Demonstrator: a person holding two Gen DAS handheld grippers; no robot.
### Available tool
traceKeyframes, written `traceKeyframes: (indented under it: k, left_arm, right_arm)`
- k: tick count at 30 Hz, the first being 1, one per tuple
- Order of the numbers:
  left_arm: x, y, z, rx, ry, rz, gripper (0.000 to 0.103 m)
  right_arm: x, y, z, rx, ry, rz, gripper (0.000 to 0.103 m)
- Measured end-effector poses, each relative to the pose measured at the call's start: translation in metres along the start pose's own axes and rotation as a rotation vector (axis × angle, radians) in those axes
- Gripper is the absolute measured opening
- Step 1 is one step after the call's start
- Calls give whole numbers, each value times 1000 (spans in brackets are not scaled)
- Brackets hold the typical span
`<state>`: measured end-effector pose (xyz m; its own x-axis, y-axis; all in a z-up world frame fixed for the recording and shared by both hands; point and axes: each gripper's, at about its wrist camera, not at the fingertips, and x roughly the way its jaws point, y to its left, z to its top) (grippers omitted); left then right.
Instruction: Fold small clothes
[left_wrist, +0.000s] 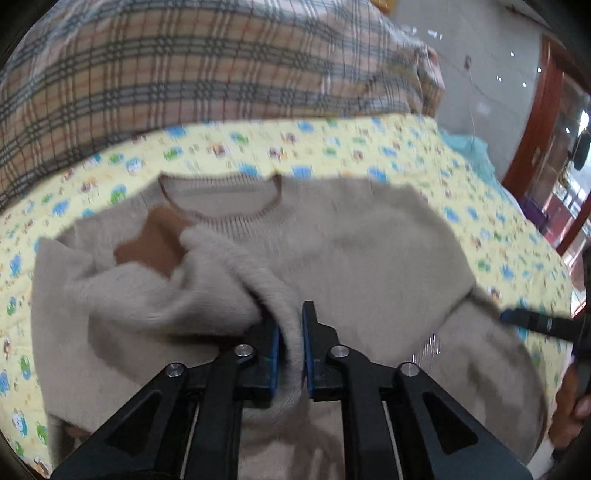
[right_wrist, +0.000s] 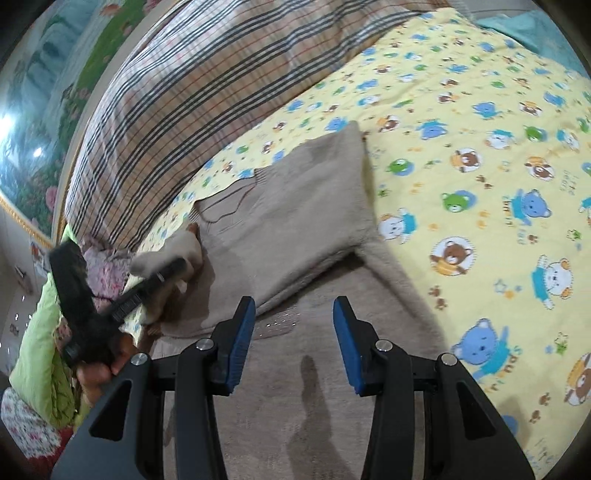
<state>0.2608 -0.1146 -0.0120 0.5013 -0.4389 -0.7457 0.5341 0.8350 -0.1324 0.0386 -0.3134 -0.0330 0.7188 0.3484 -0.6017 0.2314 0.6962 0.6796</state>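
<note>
**On the bed: left clamped on sleeve, right released**

Between our left gripper (left_wrist: 290, 325) pads sits a fold of the beige sweater (left_wrist: 351, 251). We read it as the sleeve (left_wrist: 207, 266), pinched tight, blue pads nearly together with fabric filling the gap. The sleeve runs from the jaws up and left across the sweater's chest, partly covering a brown patch (left_wrist: 151, 247). The collar (left_wrist: 221, 199) lies beyond it, toward the plaid blanket (left_wrist: 184, 66).

Our right gripper (right_wrist: 294, 325) hangs released over the sweater's lower body, jaws wide apart, nothing between them. Whether its tips touch the fabric, we cannot tell. In the right view the left gripper (right_wrist: 162, 275) shows at far left with the fluffy sleeve end bunched at its tip.

The sweater lies front up on the yellow bear-print sheet (right_wrist: 480, 147), its other sleeve (right_wrist: 395, 273) folded in at the right edge. The plaid blanket borders the sheet's far side. A green cloth (right_wrist: 40, 332) lies at the bed's left edge.
</note>
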Motion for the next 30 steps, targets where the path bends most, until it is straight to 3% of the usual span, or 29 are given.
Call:
traceKeyframes:
  k: [2, 4, 6, 9, 13, 18, 23, 28, 29, 30]
  left_arm:
    - [-9, 8, -10, -8, 0, -12, 25]
    - [-22, 14, -19, -17, -11, -16, 46]
    - [-40, 21, -29, -15, -30, -1, 50]
    - [-67, 39, -46, -31, -71, 57, 56]
    - [-84, 81, -65, -103, -80, 157, 56]
    - [-78, 131, -85, -199, -11, 266, 56]
    - [-61, 146, -91, -213, 58, 300, 56]
    - [-50, 145, -82, -237, 57, 361, 58]
    - [-47, 146, -79, -244, 51, 373, 58]
    - [-44, 147, -77, -262, 45, 386, 58]
  right_arm:
    - [1, 1, 4, -4, 2, -1, 45]
    - [6, 5, 7, -15, 8, -5, 50]
    - [14, 13, 9, -39, 22, 1, 58]
    - [28, 31, 14, -91, 37, 17, 58]
    - [52, 66, 31, -184, 44, 38, 58]
    - [99, 122, 66, -328, 76, 54, 58]
    - [173, 169, 90, -458, 184, 15, 58]
    - [236, 184, 77, -507, 320, -14, 58]
    - [240, 184, 75, -513, 325, -20, 56]
    - [242, 184, 73, -518, 319, -22, 34]
